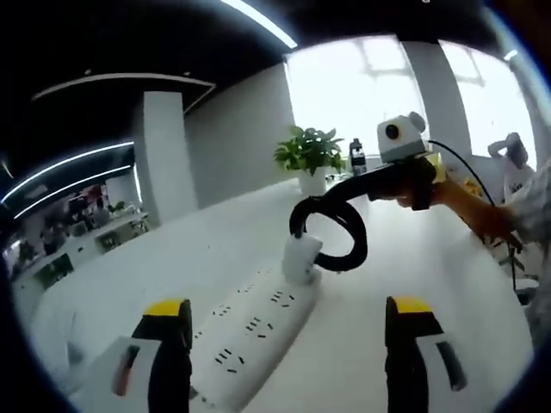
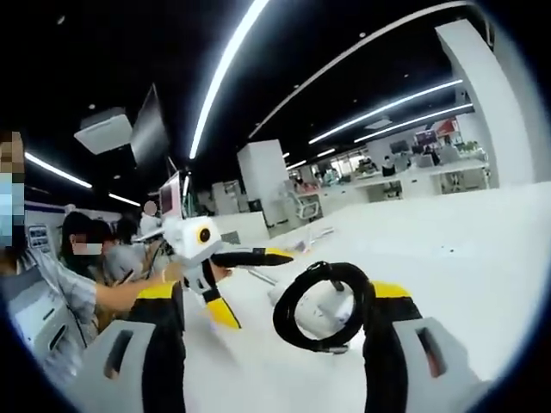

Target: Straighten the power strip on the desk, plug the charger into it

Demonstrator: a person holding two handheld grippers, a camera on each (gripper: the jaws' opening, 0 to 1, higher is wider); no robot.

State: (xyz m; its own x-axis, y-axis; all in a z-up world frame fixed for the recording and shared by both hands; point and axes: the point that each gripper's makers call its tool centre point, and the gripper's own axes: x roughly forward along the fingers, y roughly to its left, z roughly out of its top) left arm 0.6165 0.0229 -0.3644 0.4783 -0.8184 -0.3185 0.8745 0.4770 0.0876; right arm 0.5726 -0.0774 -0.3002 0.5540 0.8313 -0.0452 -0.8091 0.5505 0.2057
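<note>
A white power strip [image 1: 250, 335] lies on the white desk [image 1: 129, 284], running away from me between the wide-apart jaws of my left gripper [image 1: 288, 303], which is open. A white charger [image 1: 300, 258] stands on the strip's far end, its black cable [image 1: 344, 232] coiled in a loop above it. I cannot tell whether it is fully plugged in. My right gripper [image 1: 327, 206] reaches in from the right at the loop. In the right gripper view the charger [image 2: 325, 311] and cable loop [image 2: 293, 301] sit between the spread jaws of my right gripper [image 2: 275, 292], open. The left gripper [image 2: 250, 284] shows beyond.
A potted plant [image 1: 310, 155] and a dark bottle [image 1: 357, 157] stand at the desk's far edge. The person's arm [image 1: 482, 215] holds the right gripper. Another person [image 1: 516, 163] sits at the right. Several people [image 2: 95, 258] sit by the desk's side.
</note>
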